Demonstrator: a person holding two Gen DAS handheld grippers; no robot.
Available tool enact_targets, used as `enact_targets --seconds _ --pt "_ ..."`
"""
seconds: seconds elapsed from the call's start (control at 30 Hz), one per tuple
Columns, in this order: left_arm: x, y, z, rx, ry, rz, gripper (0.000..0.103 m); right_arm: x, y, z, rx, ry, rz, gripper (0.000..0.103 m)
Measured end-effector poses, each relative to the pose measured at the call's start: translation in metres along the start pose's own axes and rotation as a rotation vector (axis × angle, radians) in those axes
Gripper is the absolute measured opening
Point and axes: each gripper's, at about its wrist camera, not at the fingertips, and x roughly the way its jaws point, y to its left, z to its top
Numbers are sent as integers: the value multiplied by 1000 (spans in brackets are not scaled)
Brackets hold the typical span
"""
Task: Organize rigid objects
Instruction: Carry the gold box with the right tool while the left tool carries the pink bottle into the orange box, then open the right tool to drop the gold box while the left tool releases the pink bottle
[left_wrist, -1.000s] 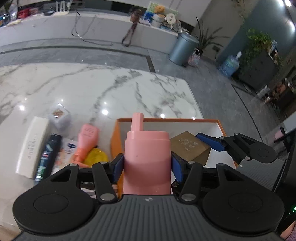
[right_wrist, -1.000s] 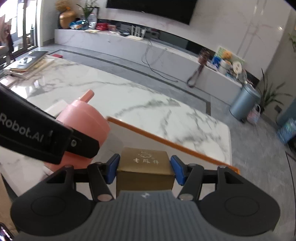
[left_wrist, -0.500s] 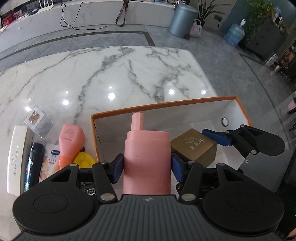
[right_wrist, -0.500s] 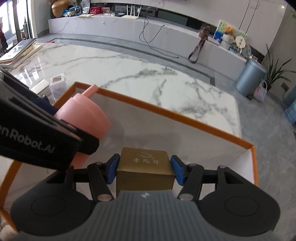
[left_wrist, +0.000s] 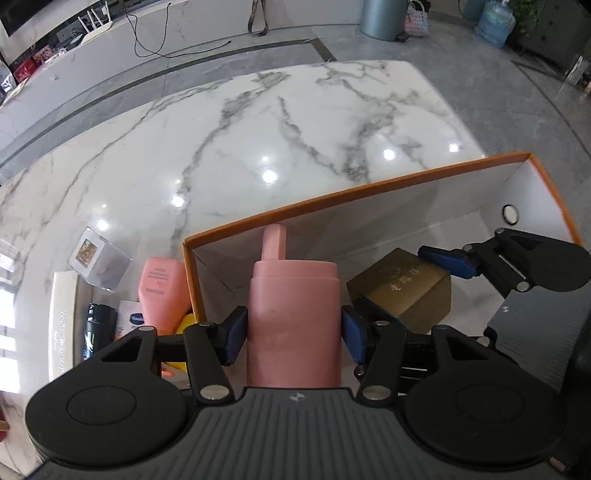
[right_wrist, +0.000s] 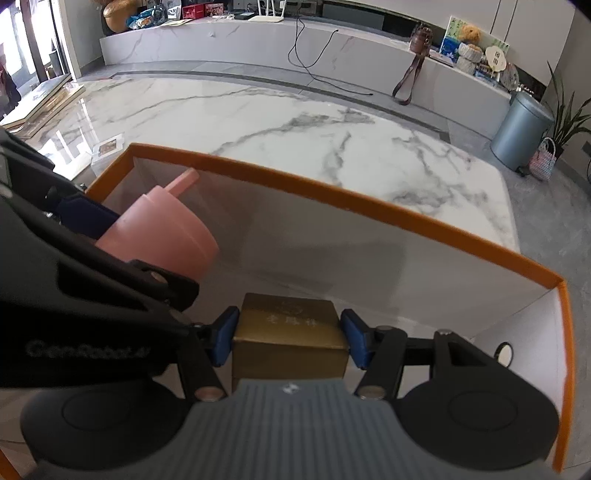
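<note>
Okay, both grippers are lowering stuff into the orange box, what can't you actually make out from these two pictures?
- Pink bottle base: left wrist view, hidden behind the left gripper.
- Gold box underside: right wrist view, hidden by the right gripper; touching the floor is unclear.
- Orange box near wall: cut off in both views.

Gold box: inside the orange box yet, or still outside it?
Inside, still gripped. The gold box sits between the right gripper pads, below the orange box rim, against its white interior.

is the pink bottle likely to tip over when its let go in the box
Probably, if released upright: the pink bottle looks tall and narrow. Its round body could then roll on the orange box's smooth floor. It looks like stiff plastic, showing no dent where the left gripper clamps it.
</note>
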Motion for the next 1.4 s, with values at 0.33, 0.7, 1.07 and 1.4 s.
enact_targets --seconds 0.33,0.7,1.07,1.4 --pt "0 -2 1 25 -5 13 63 4 -1 1 28 36 20 59" --pt "-18 14 -8 -4 -89 -88 63 4 3 0 45 69 3 60" --pt "-45 44 -15 -81 -151 -90 63 14 20 4 42 121 6 60" --pt "-31 47 -34 -83 -60 -141 52 9 26 4 47 127 -1 62"
